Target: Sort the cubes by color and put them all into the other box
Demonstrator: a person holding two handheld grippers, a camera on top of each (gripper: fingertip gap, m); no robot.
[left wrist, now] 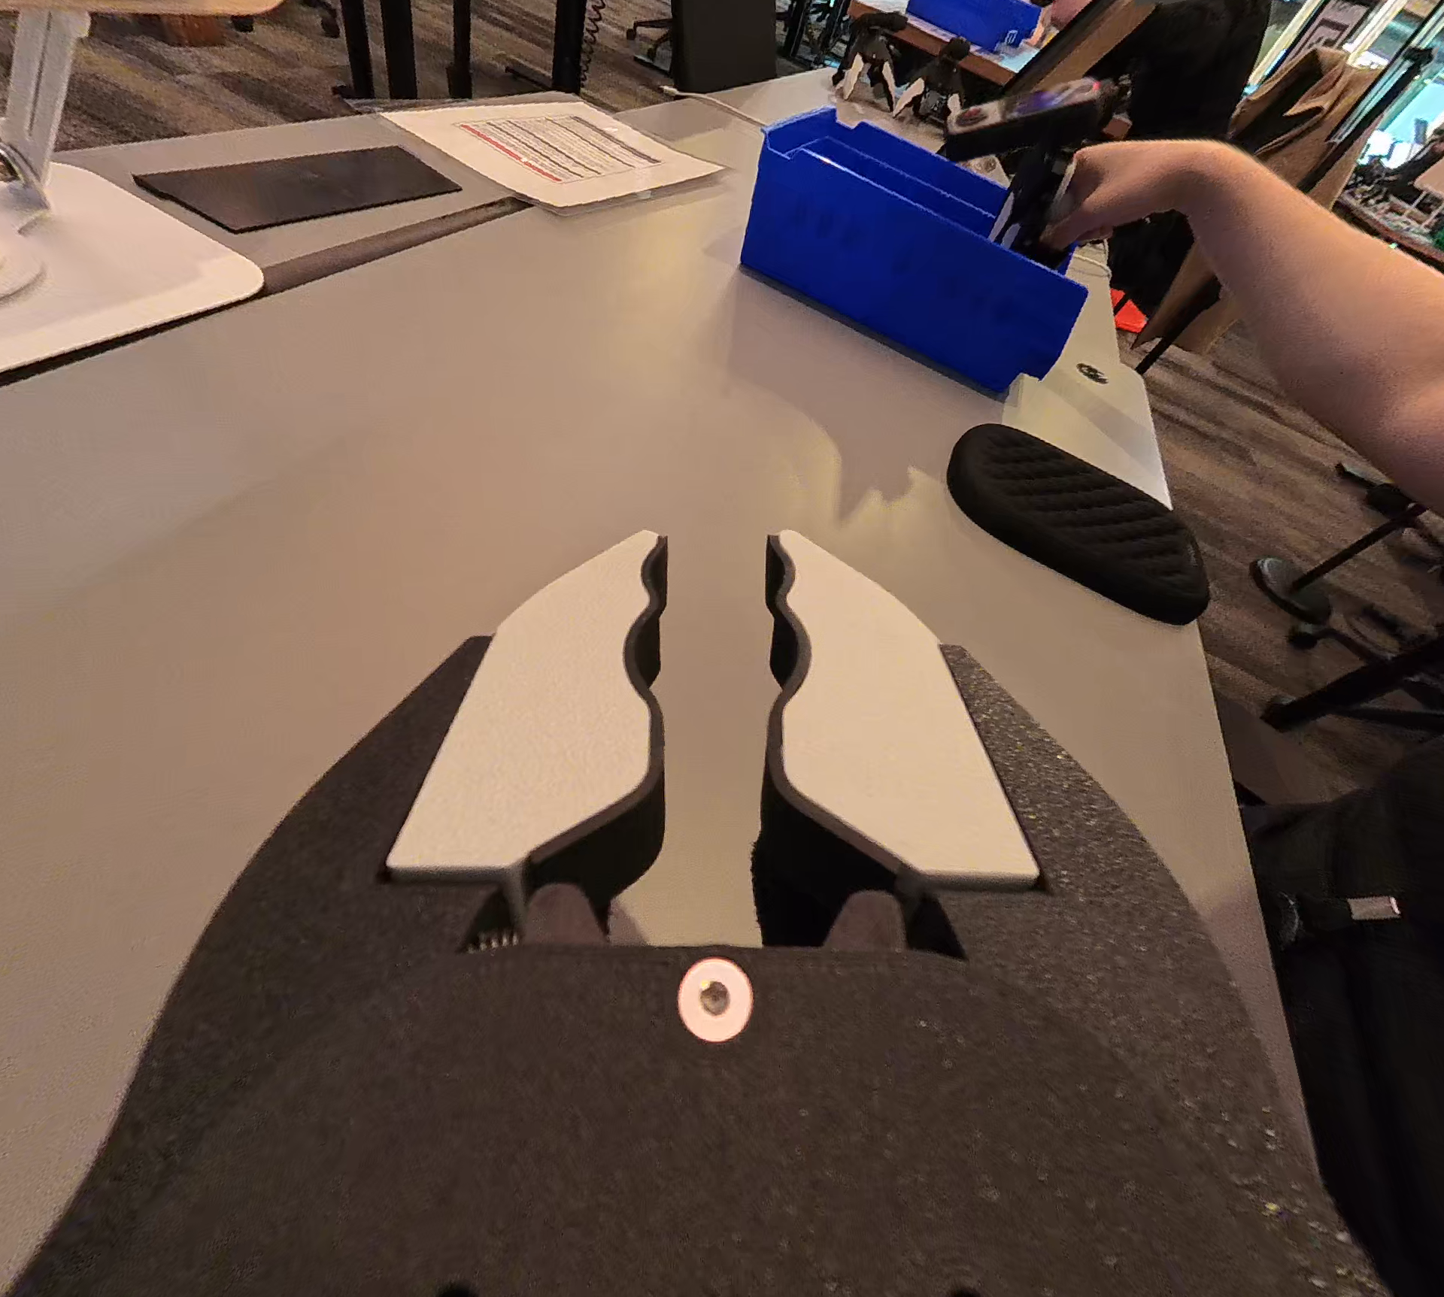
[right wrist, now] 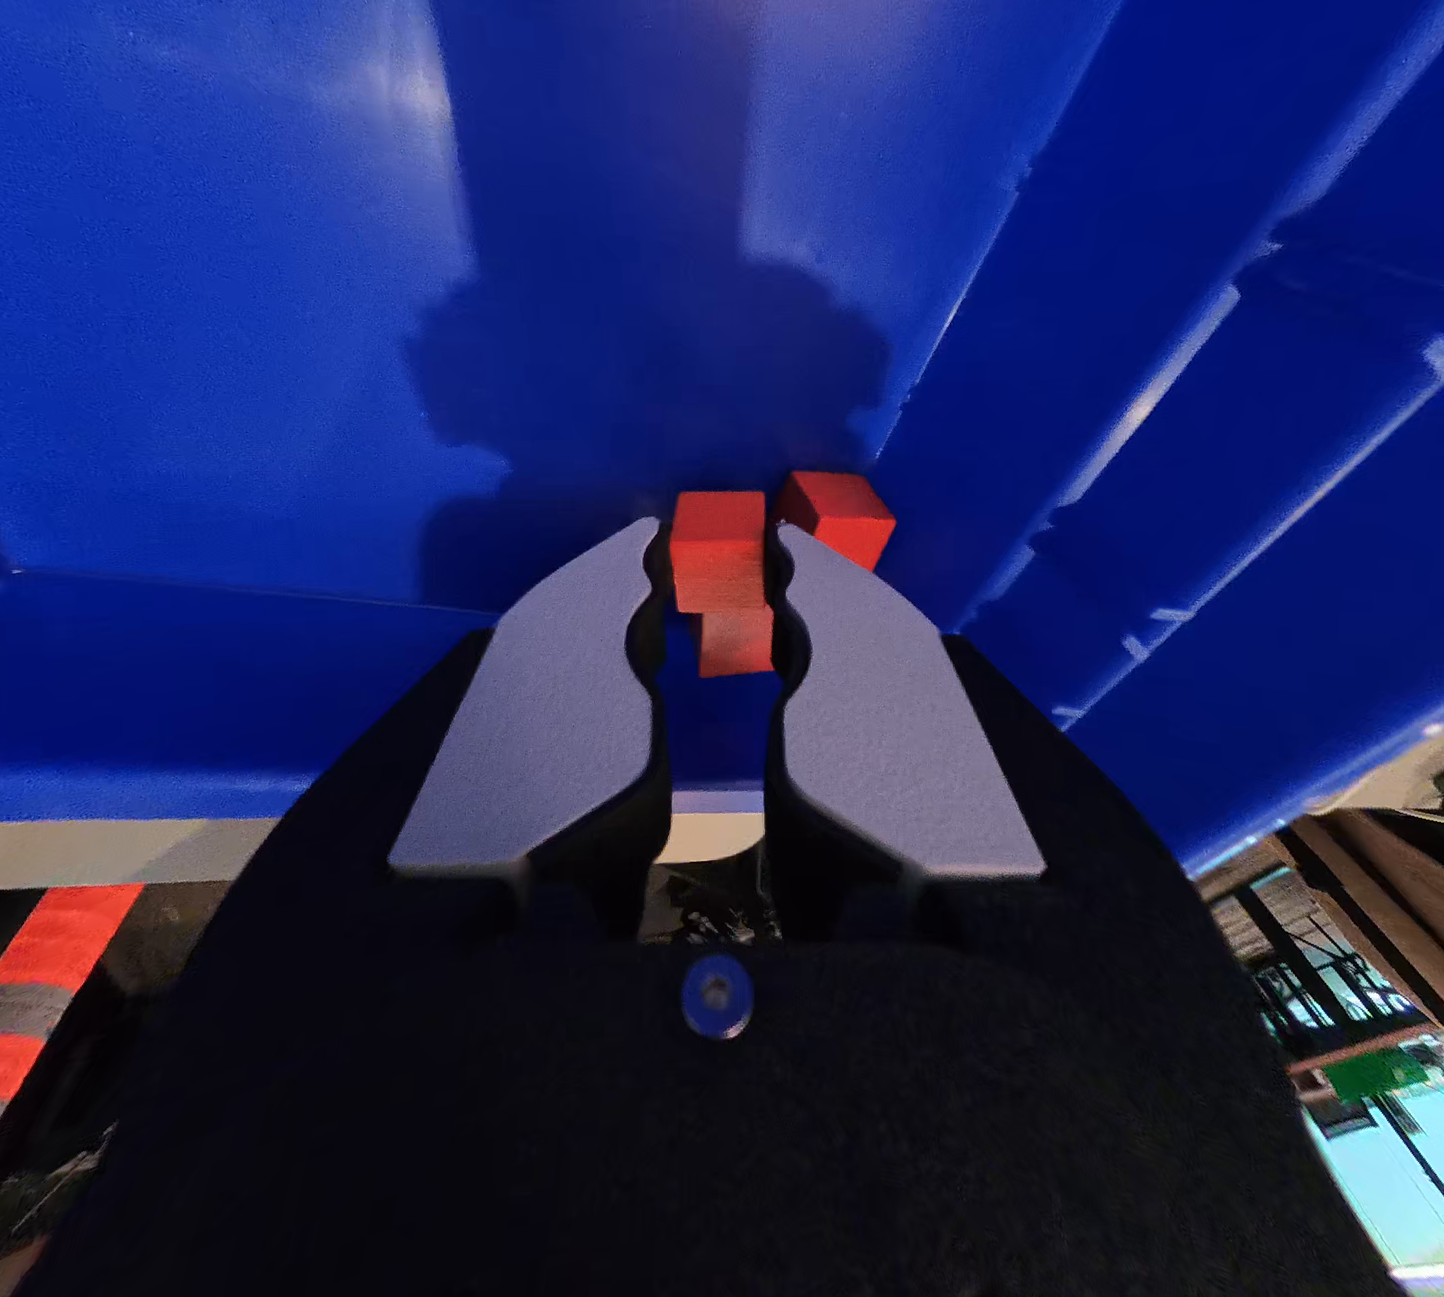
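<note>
low in the centre of the right wrist view, the right gripper (right wrist: 717, 541) reaches down into a blue box (right wrist: 234, 244). its two grey fingers (right wrist: 547, 697) stand a narrow gap apart, and a red cube (right wrist: 716, 549) sits between the tips. whether the pads actually press on it i cannot tell; a thin sliver of gap seems to show on both sides. directly below that cube in the frame, between the fingers, a second red cube (right wrist: 734, 642) shows, and a third red cube (right wrist: 840, 513) lies just right of the right fingertip, close to the corner where the box floor meets its ribbed side wall. the gripper's shadow falls dark across the box floor above the cubes.

in the left wrist view, the left gripper (left wrist: 716, 541) hovers low over a grey table (left wrist: 391, 439), fingers parted by a moderate gap with nothing between them. at the upper right of that frame the blue box (left wrist: 898, 259) stands on the table, and a hand (left wrist: 1125, 189) holds the right gripper's handle, its front end dipped inside the box. a black wrist rest (left wrist: 1078, 517) lies at the table's right edge, below the box.
</note>
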